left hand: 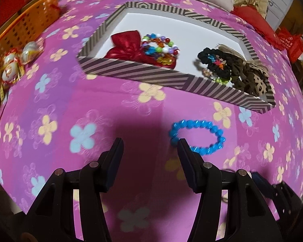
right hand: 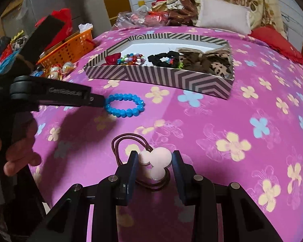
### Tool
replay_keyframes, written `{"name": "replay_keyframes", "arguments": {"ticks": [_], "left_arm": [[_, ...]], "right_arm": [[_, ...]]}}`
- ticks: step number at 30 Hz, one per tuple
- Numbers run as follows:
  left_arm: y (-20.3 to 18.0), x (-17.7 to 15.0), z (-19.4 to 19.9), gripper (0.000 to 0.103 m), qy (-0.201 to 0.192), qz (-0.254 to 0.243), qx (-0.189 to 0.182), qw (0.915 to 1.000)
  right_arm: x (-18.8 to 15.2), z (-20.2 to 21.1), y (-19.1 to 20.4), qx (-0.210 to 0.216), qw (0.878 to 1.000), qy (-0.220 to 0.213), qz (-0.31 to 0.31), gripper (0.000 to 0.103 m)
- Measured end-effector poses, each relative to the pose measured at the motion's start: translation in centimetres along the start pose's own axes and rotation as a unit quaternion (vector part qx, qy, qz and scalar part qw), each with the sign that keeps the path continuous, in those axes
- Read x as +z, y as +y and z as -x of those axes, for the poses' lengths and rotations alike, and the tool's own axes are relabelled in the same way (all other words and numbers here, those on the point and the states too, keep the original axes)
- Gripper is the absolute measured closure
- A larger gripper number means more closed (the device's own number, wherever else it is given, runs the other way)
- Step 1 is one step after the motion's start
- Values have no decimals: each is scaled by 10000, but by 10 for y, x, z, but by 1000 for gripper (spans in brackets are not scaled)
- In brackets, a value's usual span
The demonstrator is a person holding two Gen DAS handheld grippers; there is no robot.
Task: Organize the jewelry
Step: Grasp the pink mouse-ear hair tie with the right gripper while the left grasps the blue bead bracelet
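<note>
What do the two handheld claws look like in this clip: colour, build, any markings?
Both are matte black plastic. The left claw and right claw have linkage arms with round silver pivot pins and flat, dark bluish pads. From the right wrist view, the left claw's finger carries embossed lettering, too blurred to read. No cables or sleeves show.

Pink flowered cloth (left hand: 50,104); grey-striped box (left hand: 131,68); blue bracelet (left hand: 198,137); orange basket (left hand: 30,24); black tongs (right hand: 154,161).
</note>
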State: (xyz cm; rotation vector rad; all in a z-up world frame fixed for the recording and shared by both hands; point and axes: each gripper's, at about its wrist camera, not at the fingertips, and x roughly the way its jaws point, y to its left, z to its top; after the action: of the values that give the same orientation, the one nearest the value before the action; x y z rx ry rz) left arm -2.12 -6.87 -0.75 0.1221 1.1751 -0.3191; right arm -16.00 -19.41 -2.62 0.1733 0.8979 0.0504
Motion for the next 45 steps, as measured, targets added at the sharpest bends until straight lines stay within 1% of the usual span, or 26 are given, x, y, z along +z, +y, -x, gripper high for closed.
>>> {"name": "replay_keyframes", "arguments": {"ticks": [2, 7, 8, 11, 31, 33, 34, 35, 37, 40, 43, 45], "left_arm": [[-5, 5, -4, 48, -16, 0, 187, 9998], [-13, 11, -10, 48, 18, -11, 301, 9995], [-14, 11, -13, 49, 106, 14, 277, 9996], [-15, 8, -13, 53, 74, -48, 338, 9994], [-14, 1, -11, 53, -74, -72, 350, 9993], [-15, 0, -11, 60, -96, -122, 299, 9994], [-16, -1, -10, 72, -119, -186, 279, 9994], [-17, -1, -9, 82, -120, -219, 256, 9994], [-19, -2, -8, 91, -108, -252, 228, 9994], [-20, -5, -6, 95, -139, -258, 204, 9994], [-18, -8, -4, 96, -140, -226, 156, 9995], [-14, -10, -1, 96, -145, -153, 31, 9998]], "right_arm": [[-1, 1, -1, 29, 10000, -7, -5, 70], [-1, 0, -1, 70, 10000, -46, -4, 70], [-1, 0, -2, 85, 9999, -52, -14, 70], [-2, 1, -4, 135, 9999, -79, -66, 70], [-2, 1, 1, -33, 9999, -95, 65, 70], [-2, 1, 3, -75, 9999, -74, 96, 70], [-2, 1, 3, -86, 9999, -67, 110, 70], [-2, 1, 4, -87, 9999, -61, 107, 70], [-2, 2, 3, -74, 9999, -48, 78, 70], [-3, 4, 3, -98, 9999, -57, 77, 70], [-3, 8, 3, -122, 9998, -91, 88, 70], [-2, 11, 3, -134, 9998, -116, 93, 70]]}}
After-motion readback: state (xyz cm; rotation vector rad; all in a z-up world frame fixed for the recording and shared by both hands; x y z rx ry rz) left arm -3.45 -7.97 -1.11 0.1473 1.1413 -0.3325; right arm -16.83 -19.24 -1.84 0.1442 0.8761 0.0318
